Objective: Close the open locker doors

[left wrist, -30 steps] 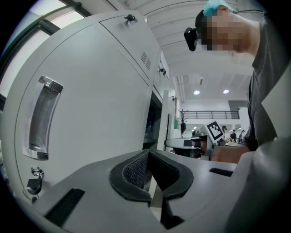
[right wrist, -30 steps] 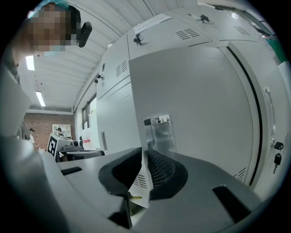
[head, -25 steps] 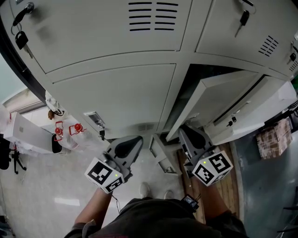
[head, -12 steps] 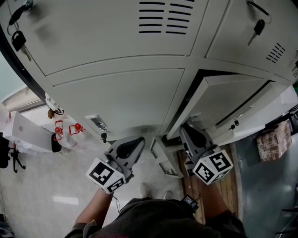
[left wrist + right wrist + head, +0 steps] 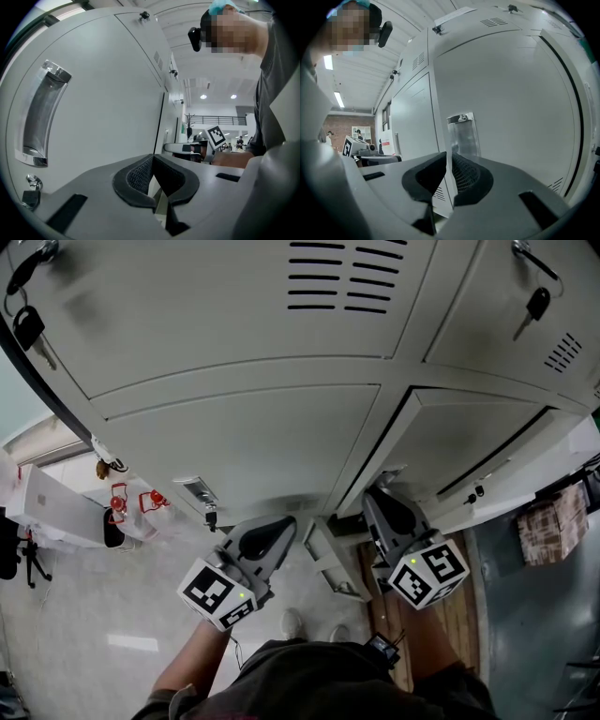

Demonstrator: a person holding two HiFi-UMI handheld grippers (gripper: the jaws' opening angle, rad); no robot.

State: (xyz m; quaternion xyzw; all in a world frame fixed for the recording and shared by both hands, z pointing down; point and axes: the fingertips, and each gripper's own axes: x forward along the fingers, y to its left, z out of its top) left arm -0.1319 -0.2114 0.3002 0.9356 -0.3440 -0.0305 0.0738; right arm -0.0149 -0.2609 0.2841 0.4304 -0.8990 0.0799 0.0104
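Your two grippers, the left gripper (image 5: pixel 284 523) and right gripper (image 5: pixel 372 497), keep jaws together on nothing, facing one upright locker door (image 5: pixel 469 442), slightly ajar.

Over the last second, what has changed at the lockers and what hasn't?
The lower right door has swung toward the frame: the wide dark gap along its left edge is now a thin line. The right tool, jaws together, stayed at that door's bottom corner. The left tool, also shut and empty, stayed by the lower left door. Nothing was gripped or released.
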